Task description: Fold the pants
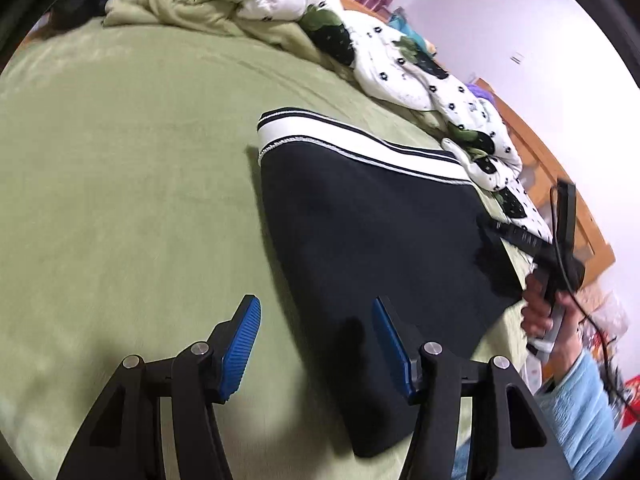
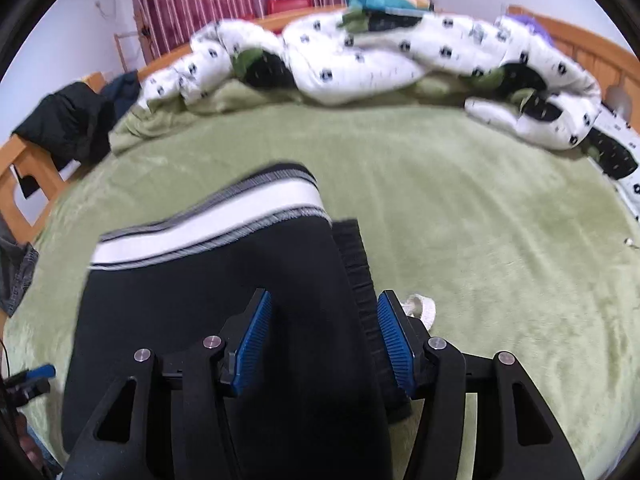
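The pants [image 1: 372,240] lie on the green blanket [image 1: 120,200], right of centre in the left wrist view, already folded into a compact dark slab with the white striped waistband [image 1: 352,140] along its far edge. In the right wrist view a ribbed cuff [image 2: 356,280] and a white drawstring loop [image 2: 422,306] stick out on the right side. The fold looks mostly done; at most a last fold or tidying seems left. The left gripper [image 1: 316,340] is spread wide over the pants' near left edge, holding nothing. The right gripper [image 2: 324,340] is spread too, straddling the right edge. A crumpled white quilt [image 2: 380,60] lies across the top.
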The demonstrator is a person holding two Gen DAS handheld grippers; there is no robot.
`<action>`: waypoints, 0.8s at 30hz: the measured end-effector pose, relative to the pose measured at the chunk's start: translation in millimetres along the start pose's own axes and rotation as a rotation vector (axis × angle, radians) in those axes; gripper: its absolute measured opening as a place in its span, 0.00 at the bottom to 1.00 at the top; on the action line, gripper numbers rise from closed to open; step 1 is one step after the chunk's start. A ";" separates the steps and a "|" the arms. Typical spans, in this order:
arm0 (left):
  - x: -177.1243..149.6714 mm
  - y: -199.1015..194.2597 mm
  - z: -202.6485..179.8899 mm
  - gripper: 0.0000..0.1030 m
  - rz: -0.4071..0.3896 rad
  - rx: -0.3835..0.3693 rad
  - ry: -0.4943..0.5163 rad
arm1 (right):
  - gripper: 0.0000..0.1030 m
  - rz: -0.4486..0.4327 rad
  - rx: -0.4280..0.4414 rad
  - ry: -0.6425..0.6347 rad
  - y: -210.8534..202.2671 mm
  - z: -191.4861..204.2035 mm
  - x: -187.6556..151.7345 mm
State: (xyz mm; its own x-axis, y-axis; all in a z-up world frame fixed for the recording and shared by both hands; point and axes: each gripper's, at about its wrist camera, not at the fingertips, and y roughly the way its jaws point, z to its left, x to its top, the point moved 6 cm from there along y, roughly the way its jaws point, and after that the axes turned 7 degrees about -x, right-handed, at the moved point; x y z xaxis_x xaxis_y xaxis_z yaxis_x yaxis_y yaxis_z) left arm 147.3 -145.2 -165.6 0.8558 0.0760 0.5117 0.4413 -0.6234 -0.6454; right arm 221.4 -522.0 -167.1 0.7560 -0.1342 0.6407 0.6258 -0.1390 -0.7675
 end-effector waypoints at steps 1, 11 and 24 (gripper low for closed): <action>3.7 8.8 3.2 0.54 0.011 -0.001 -0.012 | 0.56 0.030 -0.015 -0.005 11.4 -2.9 -1.9; 16.8 66.9 18.3 0.56 0.041 -0.122 -0.134 | 0.61 0.099 0.129 0.026 39.7 -3.0 0.6; 36.1 49.1 10.1 0.11 -0.006 -0.198 -0.208 | 0.22 0.100 0.302 0.170 -7.1 -2.3 -0.9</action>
State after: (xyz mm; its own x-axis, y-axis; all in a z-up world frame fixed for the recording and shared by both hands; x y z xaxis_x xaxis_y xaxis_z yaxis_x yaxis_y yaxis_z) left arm 202.6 -165.2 -184.6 0.8995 0.2252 0.3745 0.4024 -0.7608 -0.5091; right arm 215.8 -523.2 -162.2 0.7891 -0.2975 0.5374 0.5984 0.1753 -0.7818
